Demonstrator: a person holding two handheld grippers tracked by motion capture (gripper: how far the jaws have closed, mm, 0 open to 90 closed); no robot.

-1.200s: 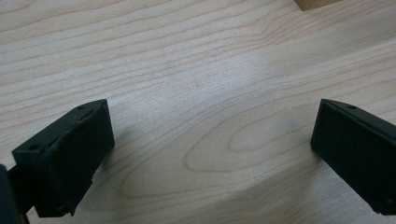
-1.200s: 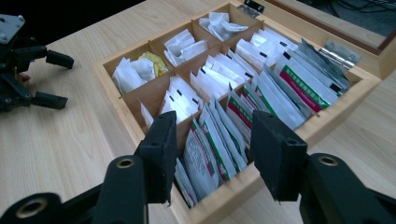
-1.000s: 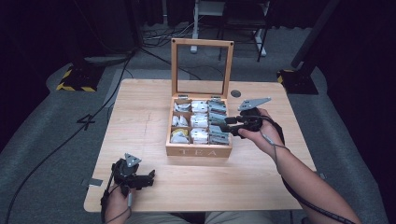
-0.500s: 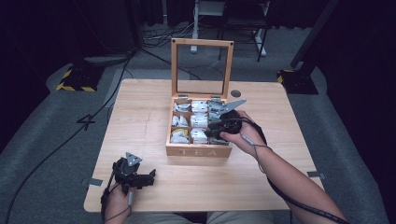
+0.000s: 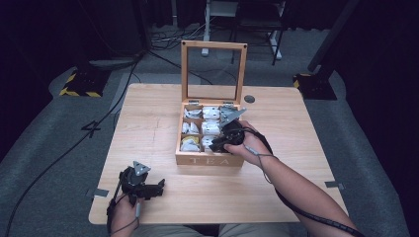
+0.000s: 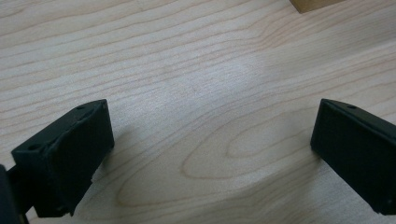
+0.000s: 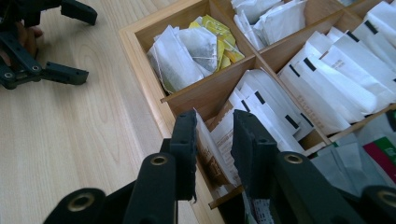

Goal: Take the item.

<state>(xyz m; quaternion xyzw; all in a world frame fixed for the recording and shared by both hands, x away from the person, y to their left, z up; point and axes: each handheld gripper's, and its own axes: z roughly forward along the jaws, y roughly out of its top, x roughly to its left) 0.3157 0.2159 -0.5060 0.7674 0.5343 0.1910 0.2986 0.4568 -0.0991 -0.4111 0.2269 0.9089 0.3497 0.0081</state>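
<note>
A wooden tea box (image 5: pixel 207 160) marked TEA stands mid-table with its glass lid (image 5: pixel 213 45) upright. Its compartments hold white sachets (image 7: pixel 327 79), and the near-left one also has a yellow tea bag (image 7: pixel 219 37). My right gripper (image 5: pixel 217 145) reaches down into the front middle compartment. There its jaws (image 7: pixel 212 126) stand close together, pinching a white sachet with brown print (image 7: pixel 215 154). My left gripper (image 5: pixel 157 187) rests at the table's front left, well apart from the box. It is open, with bare wood between its jaws (image 6: pixel 212 140), and it lies beside the box (image 7: pixel 91 46) in the right gripper view.
The table (image 5: pixel 148 123) has a round cable hole (image 5: pixel 249 98) behind the box. Tape marks sit at the front corners (image 5: pixel 100 192). Cables run across the grey floor (image 5: pixel 64 153) to the left, and dark stands and chair legs are behind the table.
My right gripper has moved left from beside the box to over it and dipped into a front compartment, closing around a sachet. The left gripper has stayed put.
</note>
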